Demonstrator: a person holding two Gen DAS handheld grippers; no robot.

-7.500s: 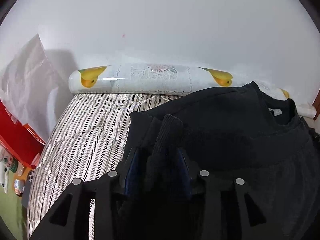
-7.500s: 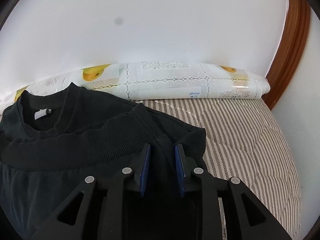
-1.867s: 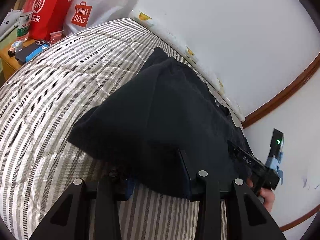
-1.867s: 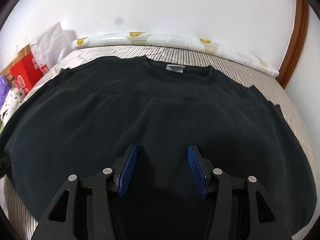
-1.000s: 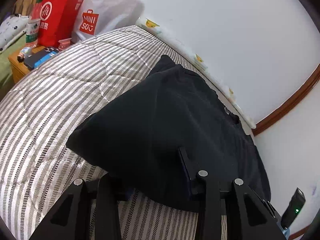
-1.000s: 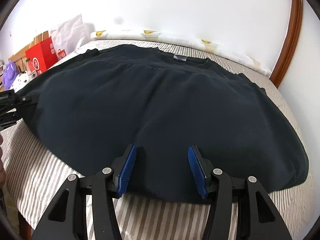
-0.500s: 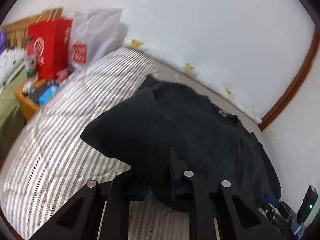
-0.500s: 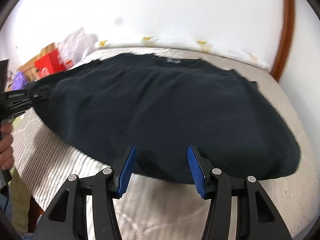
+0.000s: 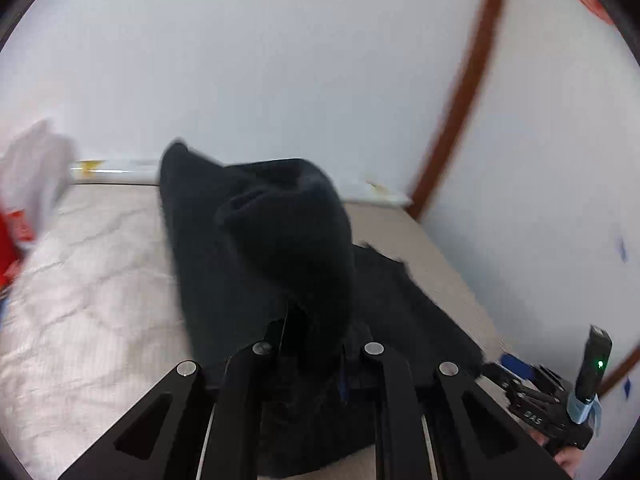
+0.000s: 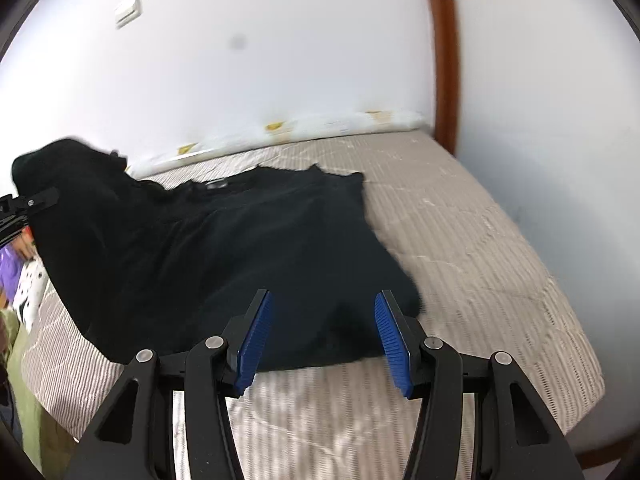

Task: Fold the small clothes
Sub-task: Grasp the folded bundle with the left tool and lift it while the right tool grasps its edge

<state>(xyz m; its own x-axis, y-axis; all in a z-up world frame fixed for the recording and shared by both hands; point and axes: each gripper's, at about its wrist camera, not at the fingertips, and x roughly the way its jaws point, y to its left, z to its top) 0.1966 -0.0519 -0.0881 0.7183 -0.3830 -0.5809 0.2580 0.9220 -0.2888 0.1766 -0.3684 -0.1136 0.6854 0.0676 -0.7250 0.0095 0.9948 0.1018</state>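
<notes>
A black sweater (image 10: 224, 248) lies on the striped bed (image 10: 472, 248), folded bottom-to-collar. My left gripper (image 9: 316, 344) is shut on the sweater's left side (image 9: 272, 240) and lifts it up over the rest, so the cloth hides its fingertips. In the right wrist view this lifted part (image 10: 60, 176) rises at far left beside the left gripper (image 10: 28, 208). My right gripper (image 10: 324, 332) is open and empty, just in front of the sweater's near edge. It also shows in the left wrist view (image 9: 536, 404) at lower right.
A rolled white mat with yellow prints (image 10: 304, 128) lies along the wall at the bed's far edge. A brown door frame (image 10: 444, 60) stands at the right. Red and white bags (image 9: 28, 200) sit left of the bed.
My left gripper has lifted the sweater's left side higher and swung it toward the right. The right gripper has pulled back from the sweater, open.
</notes>
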